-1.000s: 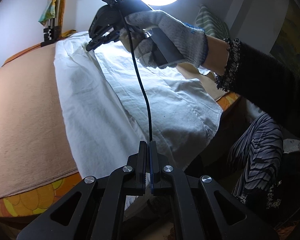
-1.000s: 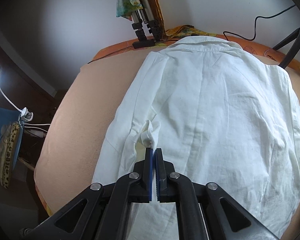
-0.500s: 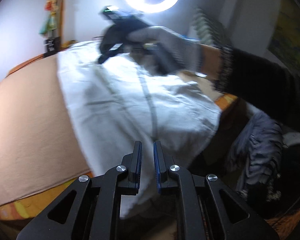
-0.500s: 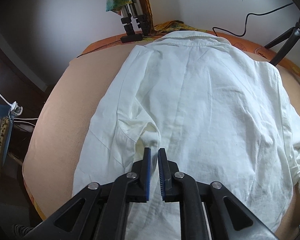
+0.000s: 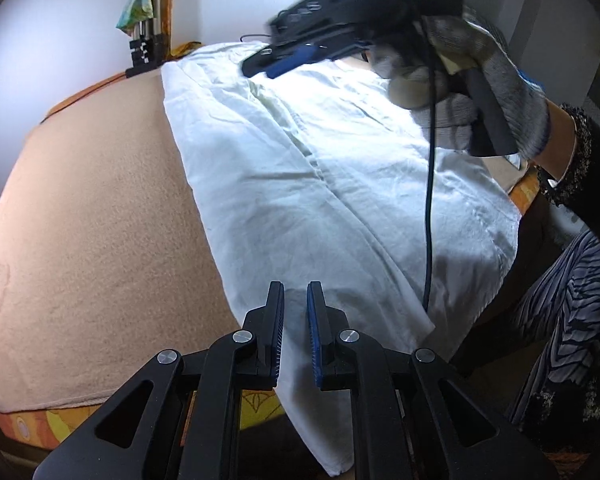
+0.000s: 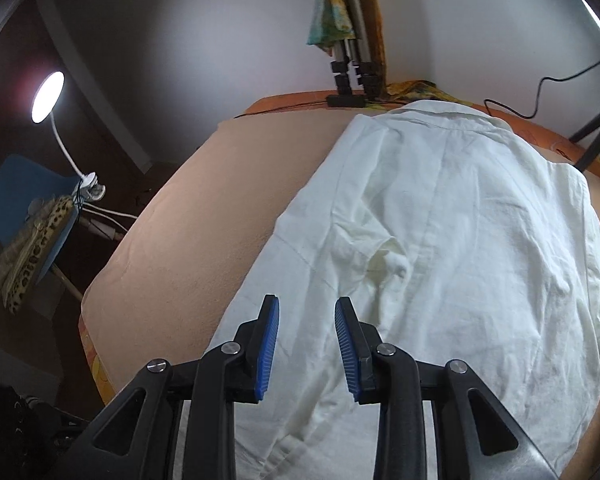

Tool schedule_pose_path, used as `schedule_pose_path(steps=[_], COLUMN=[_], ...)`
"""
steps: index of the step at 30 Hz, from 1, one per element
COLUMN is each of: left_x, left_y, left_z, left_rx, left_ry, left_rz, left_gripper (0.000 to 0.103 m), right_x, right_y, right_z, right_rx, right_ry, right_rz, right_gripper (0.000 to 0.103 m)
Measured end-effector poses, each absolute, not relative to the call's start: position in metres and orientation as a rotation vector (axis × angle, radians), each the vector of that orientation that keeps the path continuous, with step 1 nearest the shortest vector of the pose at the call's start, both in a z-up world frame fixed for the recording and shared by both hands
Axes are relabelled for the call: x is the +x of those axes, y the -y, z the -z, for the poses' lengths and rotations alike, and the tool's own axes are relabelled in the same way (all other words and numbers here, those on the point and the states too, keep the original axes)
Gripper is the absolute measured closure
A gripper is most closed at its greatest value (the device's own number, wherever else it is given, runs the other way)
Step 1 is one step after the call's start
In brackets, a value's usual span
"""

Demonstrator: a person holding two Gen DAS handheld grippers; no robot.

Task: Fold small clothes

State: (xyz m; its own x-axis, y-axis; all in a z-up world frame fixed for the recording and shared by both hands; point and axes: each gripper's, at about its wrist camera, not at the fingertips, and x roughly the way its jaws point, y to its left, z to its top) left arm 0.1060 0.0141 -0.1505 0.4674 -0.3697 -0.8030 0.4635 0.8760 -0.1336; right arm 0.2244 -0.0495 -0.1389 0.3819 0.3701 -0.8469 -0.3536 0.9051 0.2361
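Observation:
A white collared shirt (image 6: pixel 460 220) lies back-up on a peach blanket (image 6: pixel 204 216), its left sleeve folded in over the back with the cuff (image 6: pixel 396 260) bunched. It also shows in the left wrist view (image 5: pixel 320 184), hem hanging over the near edge. My right gripper (image 6: pixel 306 312) is open and empty, above the shirt's lower left part; it shows in the left wrist view (image 5: pixel 284 64) held in a grey-gloved hand over the collar end. My left gripper (image 5: pixel 295 296) is slightly open and empty, just above the hem.
A tripod clamp (image 6: pixel 352 80) with a colourful cloth stands at the bed's far edge. A black cable (image 5: pixel 430 200) hangs from the right gripper across the shirt. A lamp (image 6: pixel 48 96) and a blue chair (image 6: pixel 16 196) stand left of the bed. A second tripod leg (image 6: pixel 596 136) is at far right.
Both grippers have opened: the right one let go of the folded sleeve and pulled back upward, the left one opened slightly and moved over the hem.

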Motion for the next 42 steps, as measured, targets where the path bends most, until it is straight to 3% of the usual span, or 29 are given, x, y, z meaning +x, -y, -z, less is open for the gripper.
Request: schedule_pose_path(steps=[19,24,33,35,37,42], left_x=[0.093,0.089,0.088,0.086,0.084,0.080], left_y=[0.011,0.016,0.024,0.027,0.030,0.042], left_z=[0.159,0.161,0.159,0.157,0.155,0.150], left_rx=[0.240,0.273,0.303,0.308,0.320,0.331], left_ry=[-0.963,-0.956,-0.946,-0.940,-0.929,-0.910], left_rz=[0.428,0.429,0.435,0.435,0.437,0.449], left_gripper=[0.092,0.084,0.082,0.082,0.082,0.081], right_x=[0.231,0.228,0.213,0.205,0.196,0.177], right_y=[0.003,0.001,0.019,0.025,0.033,0.060], right_z=[0.190,0.188,0.154,0.141,0.127,0.097], right_rx=[-0.170,-0.182,-0.121,-0.122,-0.111,-0.094], right_ry=[-1.145,-1.144,-1.082,-1.051,-1.019,-0.971], right_rz=[-0.430,-0.417,-0.426,-0.427,-0.435,-0.428], right_gripper=[0.074,0.072,0.058,0.045,0.041,0.038])
